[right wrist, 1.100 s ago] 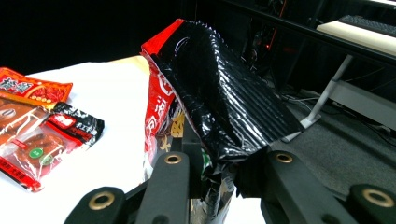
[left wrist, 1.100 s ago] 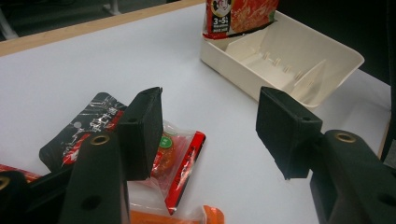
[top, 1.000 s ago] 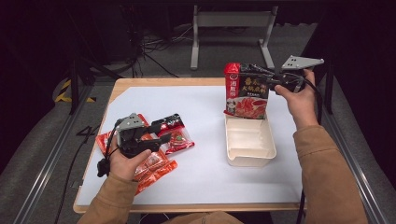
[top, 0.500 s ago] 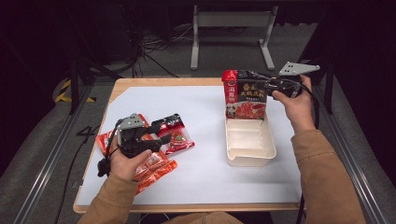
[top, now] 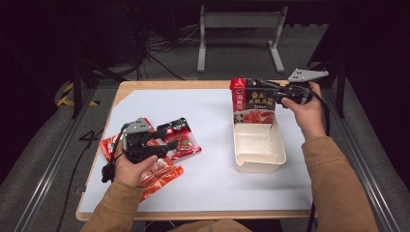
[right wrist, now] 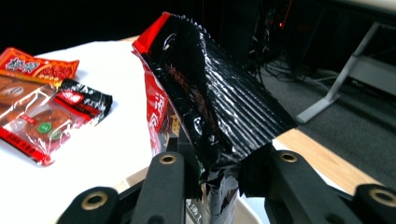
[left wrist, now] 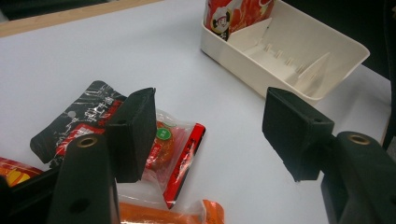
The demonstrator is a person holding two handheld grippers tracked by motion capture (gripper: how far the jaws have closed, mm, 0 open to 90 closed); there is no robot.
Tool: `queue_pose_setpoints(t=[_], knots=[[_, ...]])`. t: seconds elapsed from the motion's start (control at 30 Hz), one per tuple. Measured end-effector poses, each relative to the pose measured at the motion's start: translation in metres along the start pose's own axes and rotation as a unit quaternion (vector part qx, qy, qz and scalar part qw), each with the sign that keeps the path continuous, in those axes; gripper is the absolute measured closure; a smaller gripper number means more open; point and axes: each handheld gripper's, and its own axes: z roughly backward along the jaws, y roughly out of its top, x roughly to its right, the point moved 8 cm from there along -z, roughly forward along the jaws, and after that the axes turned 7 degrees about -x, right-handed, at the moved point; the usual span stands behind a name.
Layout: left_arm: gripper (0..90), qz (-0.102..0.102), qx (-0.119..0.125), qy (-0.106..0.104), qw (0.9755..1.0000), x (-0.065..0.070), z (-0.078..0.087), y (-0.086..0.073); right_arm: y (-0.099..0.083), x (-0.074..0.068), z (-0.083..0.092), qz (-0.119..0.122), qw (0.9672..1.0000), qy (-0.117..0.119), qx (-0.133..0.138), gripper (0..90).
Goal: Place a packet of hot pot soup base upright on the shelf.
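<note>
While the left tool [top: 162,145] is held low over the loose snack packets [top: 159,164] near the front left of the tabletop [top: 212,183], its jaws have just been opening and now stand wide apart with nothing pressed between them; in the left gripper view the black-and-red packet [left wrist: 93,119] lies beneath the left-hand pad, untouched. The hand has kept its place over the pile, so a pick from it is judged to be the next thing prepared on that side. Farther back and to the right, the white tray [top: 258,162] rests on the tabletop, its near part bare. At its far end the tall red-and-black pouch [top: 252,102] stands upright, lowered into the tray compared with a second ago, when it was carried higher and slightly tilted. The right tool [top: 263,92] is closed on the pouch's top edge, seen pinched between the pads in the right gripper view [right wrist: 219,172], though the jaws have just been easing open. From this it is judged that the pouch is being set down and the release has begun.
</note>
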Motion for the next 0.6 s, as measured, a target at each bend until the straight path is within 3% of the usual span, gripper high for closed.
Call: queue_pose_setpoints(t=[0.1, 0.23, 0.37, 0.6], knots=[[35.0, -0.012, -0.004, -0.003, 0.9999, 0.001, -0.002, 0.000, -0.004, -0.001, -0.001, -0.001, 1.0000, 0.001, -0.009, 73.7], [32.6, -0.012, -0.010, -0.007, 0.9999, 0.003, -0.005, -0.002, -0.007, -0.001, 0.000, -0.008, 0.9999, 0.001, -0.012, 73.0], [31.7, -0.019, -0.015, -0.003, 0.9997, 0.003, -0.007, -0.003, -0.012, 0.000, 0.001, -0.023, 0.9995, 0.000, -0.019, 72.2], [31.6, -0.026, -0.022, 0.004, 0.9994, 0.003, -0.009, -0.004, -0.018, 0.001, 0.003, -0.023, 0.9991, -0.014, -0.034, 73.6]])
